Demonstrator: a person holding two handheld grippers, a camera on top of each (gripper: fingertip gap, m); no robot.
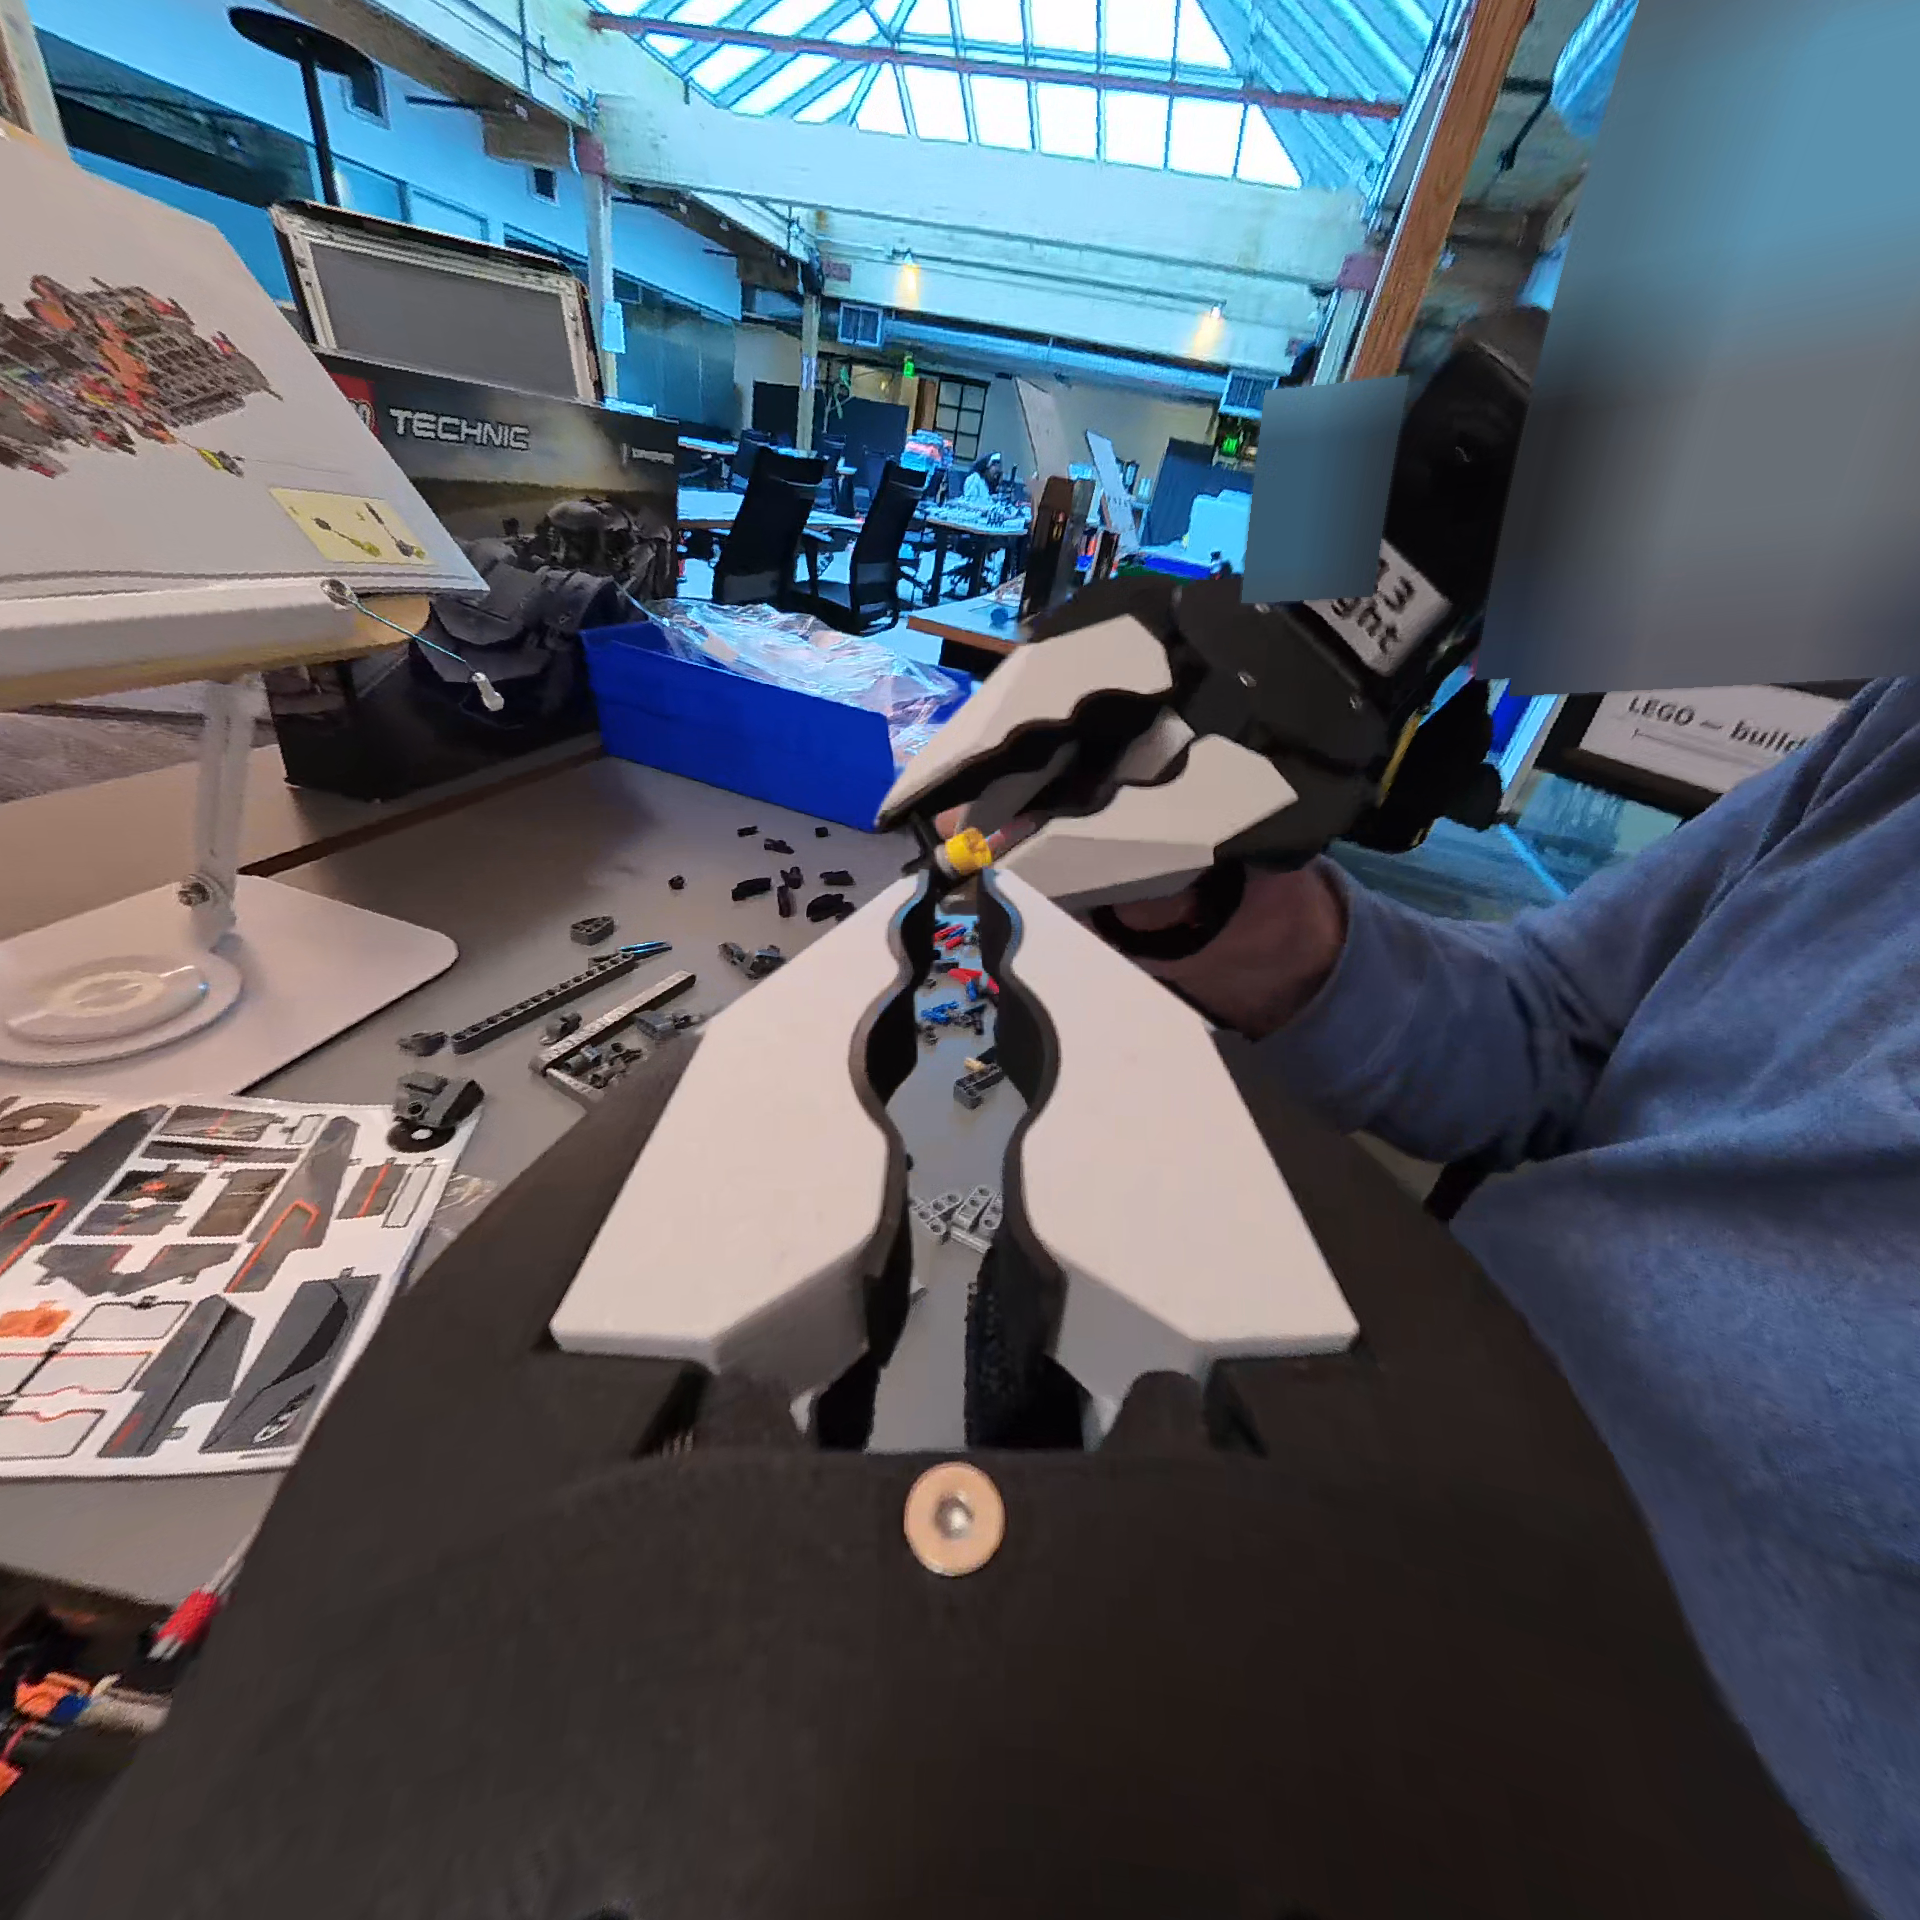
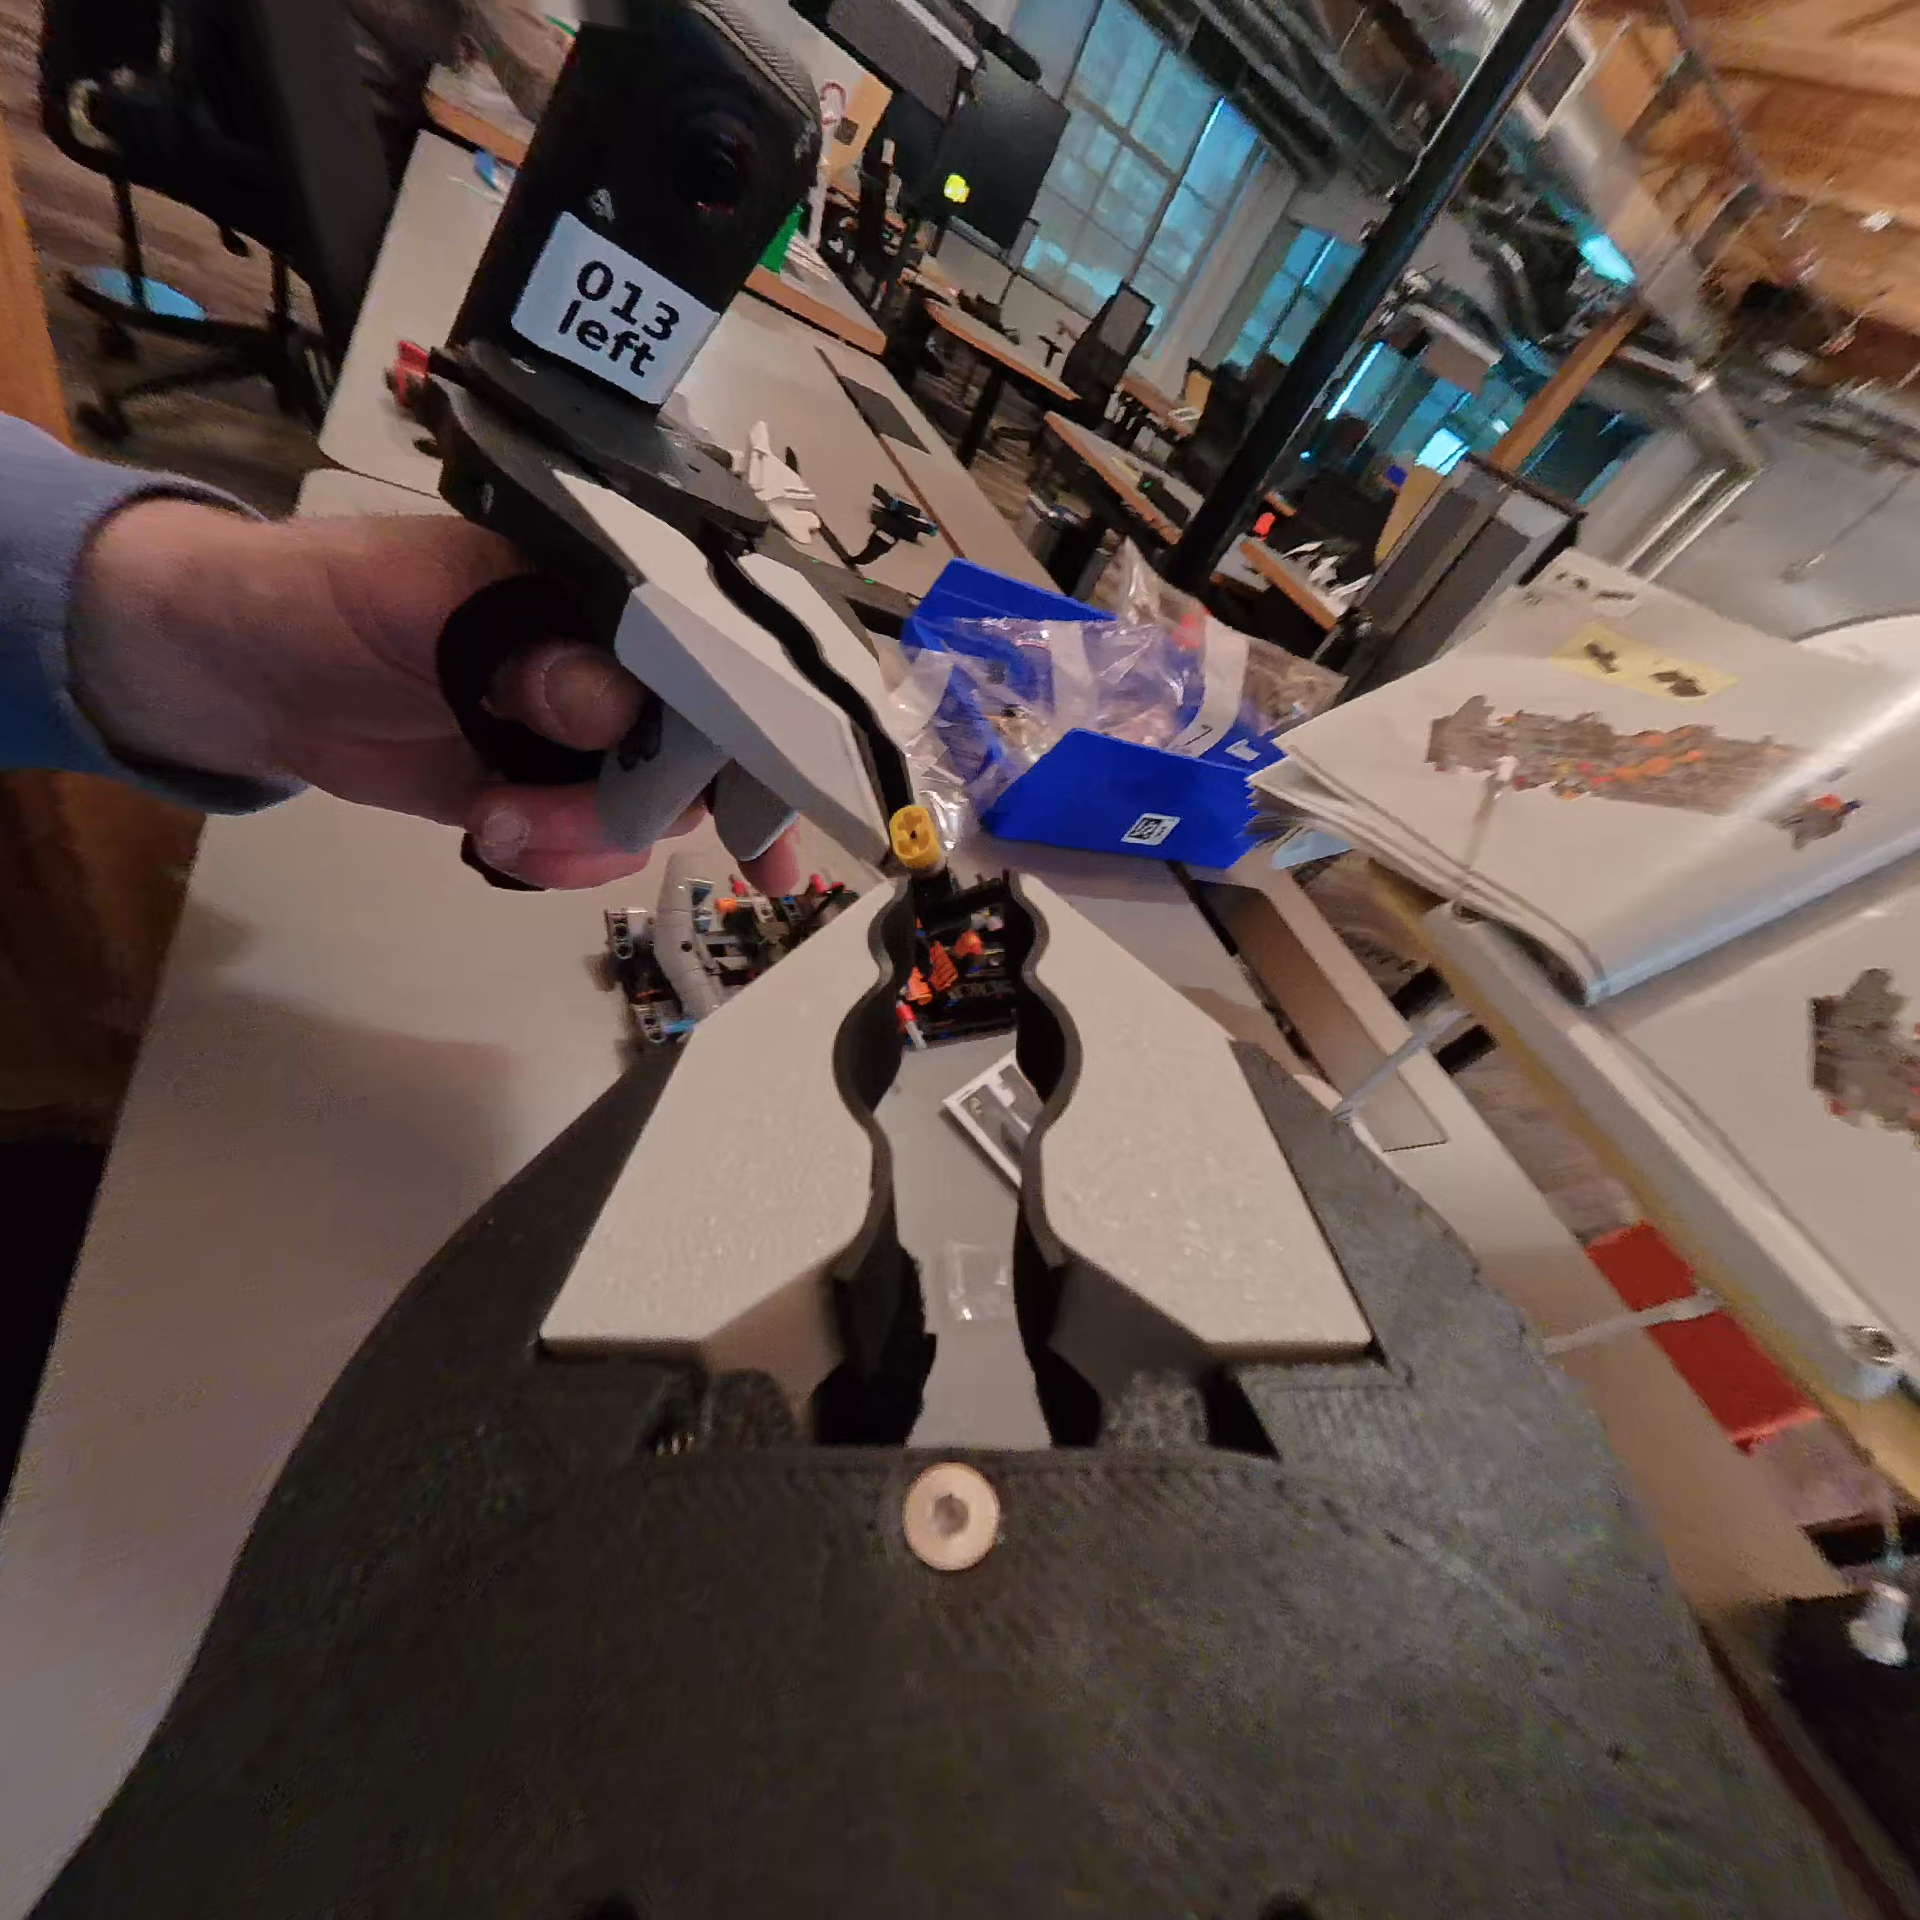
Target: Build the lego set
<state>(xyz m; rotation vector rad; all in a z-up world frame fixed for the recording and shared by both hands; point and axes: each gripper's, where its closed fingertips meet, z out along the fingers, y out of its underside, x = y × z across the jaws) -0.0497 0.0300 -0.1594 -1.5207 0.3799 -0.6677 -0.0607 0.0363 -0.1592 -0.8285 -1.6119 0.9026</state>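
Note:
A small yellow bush on a black axle (image 1: pixel 966 850) is held in the air above the grey table (image 1: pixel 582 852), right where the two grippers' tips meet. My left gripper (image 1: pixel 958 883) is nearly shut, with the black end of the piece between its tips. My right gripper (image 1: pixel 951 844) comes in from the upper right and is closed around the yellow part. In the right wrist view the yellow bush (image 2: pixel 914 831) sits at the left gripper's tip (image 2: pixel 902 821), just above my right gripper (image 2: pixel 956 883). A partly built model (image 2: pixel 727 940) lies on the table below.
An instruction booklet (image 1: pixel 156 436) rests on a white stand at the left, with a sticker sheet (image 1: pixel 197 1278) in front of it. Loose black and grey beams (image 1: pixel 561 1003) and small pins (image 1: pixel 790 888) are scattered on the table. A blue bin (image 1: pixel 738 727) holds plastic bags behind them, next to the set's box (image 1: pixel 499 499). Only a small space, under 4 cm, lies between the two pairs of fingers.

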